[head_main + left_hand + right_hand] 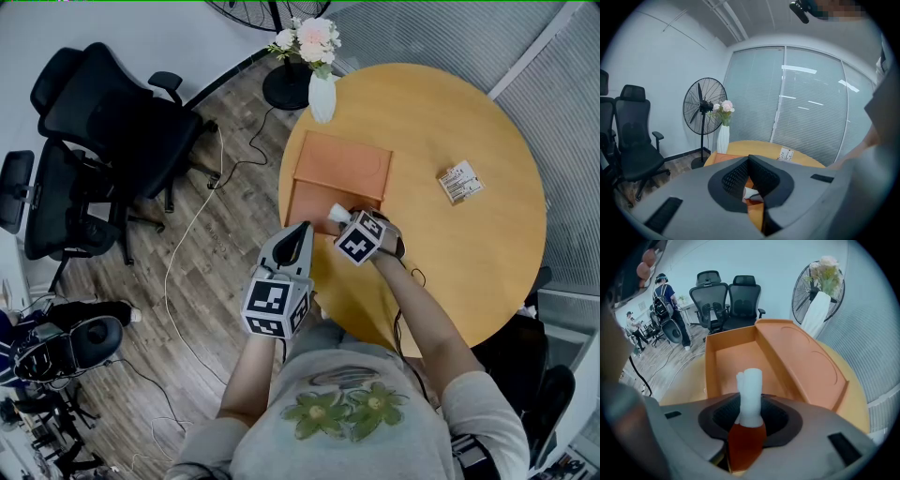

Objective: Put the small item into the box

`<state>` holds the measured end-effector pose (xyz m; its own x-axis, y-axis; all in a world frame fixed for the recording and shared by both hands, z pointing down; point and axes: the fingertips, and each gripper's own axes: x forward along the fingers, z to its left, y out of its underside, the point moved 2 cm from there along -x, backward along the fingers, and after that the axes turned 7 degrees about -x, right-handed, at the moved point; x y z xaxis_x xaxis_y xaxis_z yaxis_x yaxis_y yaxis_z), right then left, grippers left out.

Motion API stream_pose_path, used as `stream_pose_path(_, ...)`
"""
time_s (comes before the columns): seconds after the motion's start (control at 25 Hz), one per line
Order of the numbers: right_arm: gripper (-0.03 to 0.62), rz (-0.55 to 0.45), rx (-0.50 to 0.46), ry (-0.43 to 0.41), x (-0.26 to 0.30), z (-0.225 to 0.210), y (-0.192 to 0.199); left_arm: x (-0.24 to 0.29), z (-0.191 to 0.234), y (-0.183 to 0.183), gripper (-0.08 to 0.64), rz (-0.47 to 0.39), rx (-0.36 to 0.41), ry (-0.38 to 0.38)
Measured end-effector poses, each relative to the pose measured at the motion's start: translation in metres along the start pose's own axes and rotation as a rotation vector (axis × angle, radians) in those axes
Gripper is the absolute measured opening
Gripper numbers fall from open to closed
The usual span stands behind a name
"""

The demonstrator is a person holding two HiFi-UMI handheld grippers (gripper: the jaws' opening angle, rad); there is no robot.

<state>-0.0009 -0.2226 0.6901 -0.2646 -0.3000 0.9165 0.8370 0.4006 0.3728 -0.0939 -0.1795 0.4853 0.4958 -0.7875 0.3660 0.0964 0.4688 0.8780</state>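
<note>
- The left gripper (749,159) is seen with its jaw tips together and nothing gripped.
- An orange box (725,158) and a white item (751,193) are glimpsed past the jaws.
- A vase of flowers (723,137) and a small packet (786,153) are set on the round wooden table (759,148).
- A standing fan (704,110) and black office chairs (633,140) are placed at the left.

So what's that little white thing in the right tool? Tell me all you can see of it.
The item is a small tube-like piece with a smooth, white, plastic-looking top and a rounded reddish-brown lower part. It sticks out forward from between the right gripper's jaws, which are closed on it, and it hangs over the open orange box. Nothing else seems to touch it.
</note>
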Motion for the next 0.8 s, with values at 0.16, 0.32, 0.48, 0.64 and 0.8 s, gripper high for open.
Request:
stream_pose_path(0.16, 0.146, 0.009, 0.005, 0.003, -0.0006, -0.0001, 0.0012, -0.0021, -0.0002, -0.0013, 0.002, -0.005, 0.001, 0.000)
stream_pose_path(0.32, 0.150, 0.018, 0.013, -0.001, 0.0006, -0.0004, 0.0022, -0.0036, 0.0016, -0.0008, 0.002, -0.004, 0.000, -0.004)
stream_pose_path(0.48, 0.153, 0.015, 0.015, -0.007, -0.0002, 0.0005, 0.0014, -0.0056, 0.0030, -0.0031, 0.002, -0.009, -0.002, -0.007)
stream_pose_path(0.64, 0.155, 0.006, 0.017, -0.003, -0.0014, -0.0010, 0.0008, -0.0053, 0.0029, -0.0045, 0.002, -0.014, -0.005, -0.008)
stream_pose_path(0.8, 0.196, -0.008, 0.016, 0.000, -0.0019, -0.0037, 0.0005, -0.0053, 0.0033, -0.0049, 0.002, -0.016, -0.006, -0.007)
